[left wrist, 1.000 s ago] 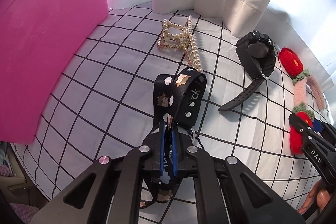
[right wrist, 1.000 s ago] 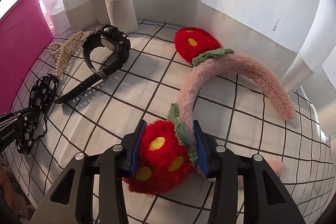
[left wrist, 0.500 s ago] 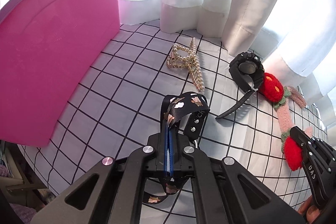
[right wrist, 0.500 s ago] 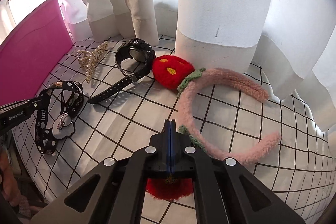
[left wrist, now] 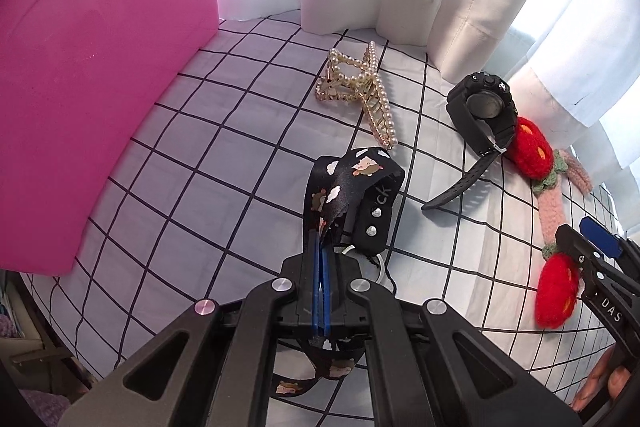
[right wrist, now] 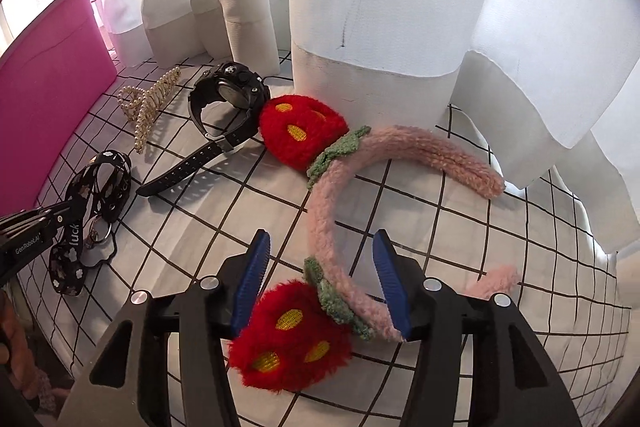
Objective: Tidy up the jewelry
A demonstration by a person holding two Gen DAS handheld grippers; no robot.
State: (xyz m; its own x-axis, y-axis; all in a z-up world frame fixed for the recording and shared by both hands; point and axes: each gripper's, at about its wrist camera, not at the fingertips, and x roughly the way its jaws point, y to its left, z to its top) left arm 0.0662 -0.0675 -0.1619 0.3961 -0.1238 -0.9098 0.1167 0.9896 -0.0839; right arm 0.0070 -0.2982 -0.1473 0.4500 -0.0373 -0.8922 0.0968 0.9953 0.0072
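My left gripper (left wrist: 320, 247) is shut on a black printed strap (left wrist: 344, 187) with a key ring, which lies looped on the checked cloth; it also shows in the right wrist view (right wrist: 96, 195). My right gripper (right wrist: 322, 259) is open, its blue pads either side of a pink fuzzy headband (right wrist: 400, 147) with red strawberry pompoms, above the near pompom (right wrist: 292, 343). A pearl hair claw (left wrist: 360, 91) and a black watch (left wrist: 480, 111) lie further back. A pink box (left wrist: 88, 75) stands at the left.
White curtains (right wrist: 380, 7) hang along the back and right, touching the cloth (left wrist: 224, 163). The table edge drops off at the near left. The headband also shows at the right of the left wrist view (left wrist: 552, 203), next to the right gripper.
My right gripper, shut half a second ago, has opened around the headband's near pompom. My left gripper stays shut on the strap and has lifted back slightly.
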